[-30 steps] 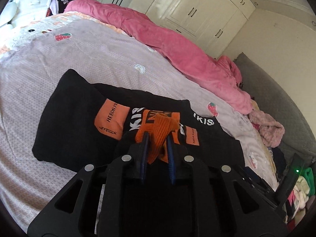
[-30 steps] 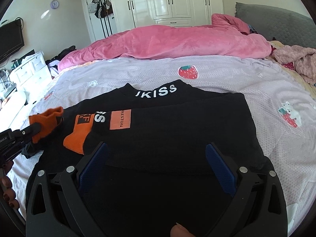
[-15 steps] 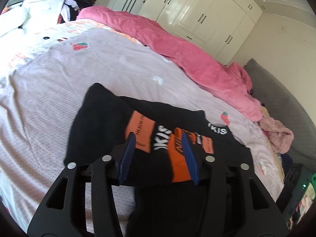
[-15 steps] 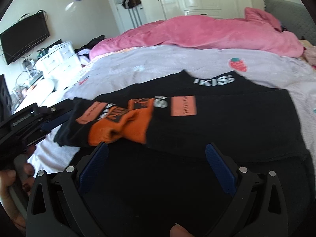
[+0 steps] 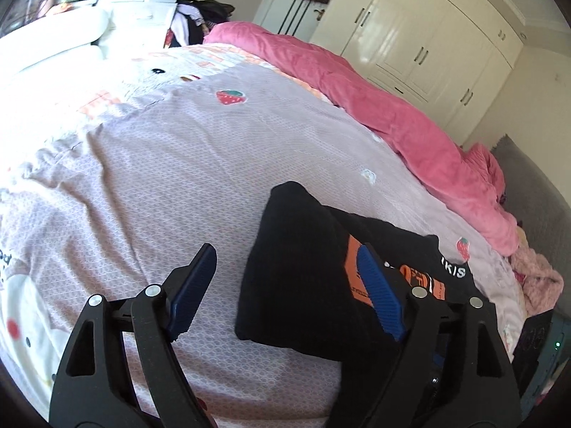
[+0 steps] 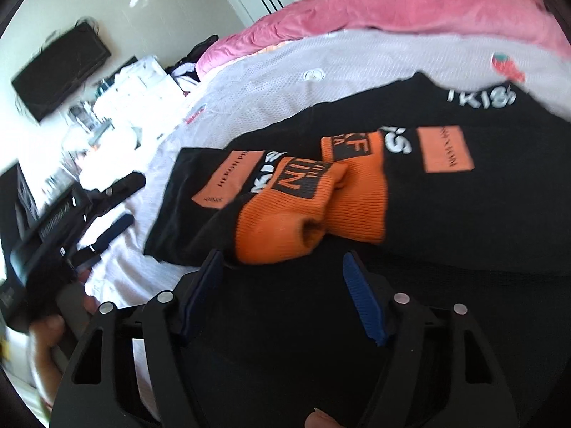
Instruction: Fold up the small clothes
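A black garment [image 5: 303, 285] with orange cuffs [image 6: 285, 221] lies on a lilac strawberry-print bed [image 5: 214, 164], beside a pink duvet [image 5: 374, 114] and white wardrobes [image 5: 428, 35]. The left tongs [image 5: 285, 292] are opening, empty. The right tongs [image 6: 285, 296] are closing on nothing.

Both the left gripper [image 5: 283, 271] and the right gripper [image 6: 283, 274] are matt black plastic frames with triangular cut-outs. Each carries round silver screw heads along its arms. Ribbed blue pads [image 5: 380, 297] line the inner faces of the fingers
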